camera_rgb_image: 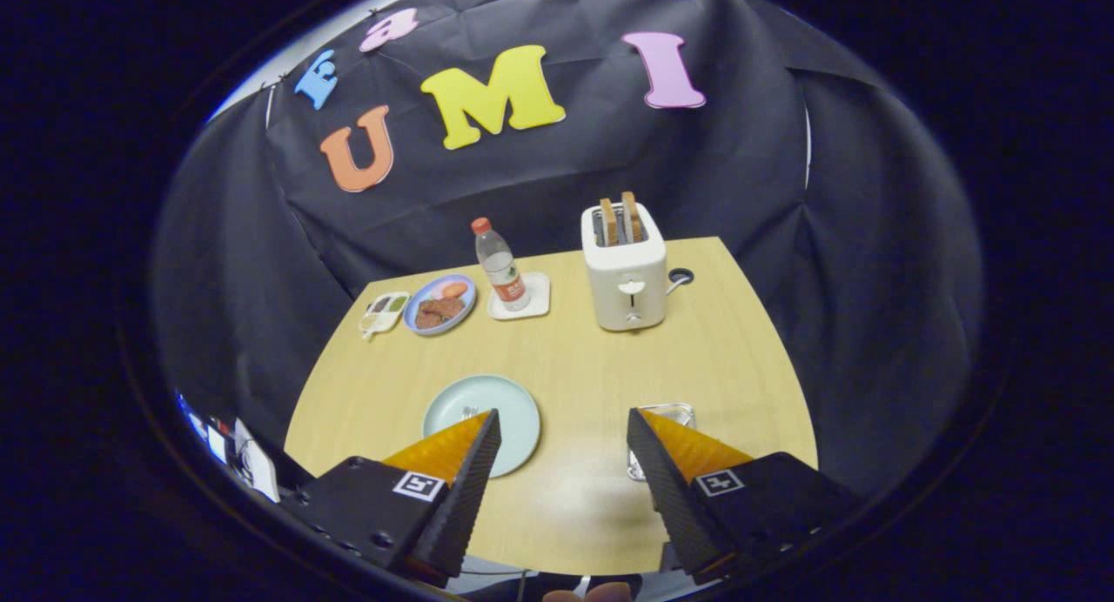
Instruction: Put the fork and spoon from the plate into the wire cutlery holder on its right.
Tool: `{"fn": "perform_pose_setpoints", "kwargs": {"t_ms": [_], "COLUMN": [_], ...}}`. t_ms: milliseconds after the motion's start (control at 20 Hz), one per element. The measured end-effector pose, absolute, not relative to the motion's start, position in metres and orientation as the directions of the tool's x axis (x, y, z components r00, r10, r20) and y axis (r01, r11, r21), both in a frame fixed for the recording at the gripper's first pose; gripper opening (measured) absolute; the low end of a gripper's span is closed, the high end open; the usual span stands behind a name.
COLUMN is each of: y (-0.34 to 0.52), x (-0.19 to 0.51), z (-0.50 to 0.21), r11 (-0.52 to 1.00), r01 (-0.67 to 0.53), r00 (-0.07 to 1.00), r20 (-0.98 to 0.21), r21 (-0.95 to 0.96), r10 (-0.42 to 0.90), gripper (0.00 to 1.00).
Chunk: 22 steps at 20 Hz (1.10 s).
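The gripper hung above the near part of the wooden table, its jaws spread wide and holding nothing, with bare tabletop between them. The left finger overlapped the near right part of a pale green plate, on which the tines of a fork showed just beyond the fingertip; the rest of the fork was covered by the finger, and the spoon, if it lay there as well, could not be made out. The right finger hid most of the wire cutlery holder, whose shiny far rim appeared just beyond that fingertip, well apart from the plate. Farther back on the table stood a white toaster with two slices of toast upright in its slots. To its left a clear bottle with a red cap stood on a small white tray. Next to that lay a blue plate of food, and beside it, at the table's far left corner, a small white dish. Black cloth closed off the scene behind the table.
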<state>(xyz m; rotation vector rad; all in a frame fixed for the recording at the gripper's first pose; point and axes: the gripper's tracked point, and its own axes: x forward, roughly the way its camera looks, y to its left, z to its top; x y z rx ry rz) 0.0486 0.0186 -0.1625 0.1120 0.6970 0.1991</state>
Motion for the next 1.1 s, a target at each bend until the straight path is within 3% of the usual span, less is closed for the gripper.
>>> {"fn": "perform_pose_setpoints", "kwargs": {"t_ms": [400, 750, 1100], "y": [0.116, 0.192, 0.212], "x": [0.044, 0.04, 0.06], "z": [-0.188, -0.257, -0.319], "r11": [0.986, 0.987, 0.994], "r01": [-0.128, -0.148, -0.107], "r00": [0.788, 0.75, 0.723], "r20": [-0.592, -0.644, -0.685], "r21": [0.109, 0.061, 0.017], "r10": [0.167, 0.152, 0.089], "gripper": [0.92, 0.93, 0.93]}}
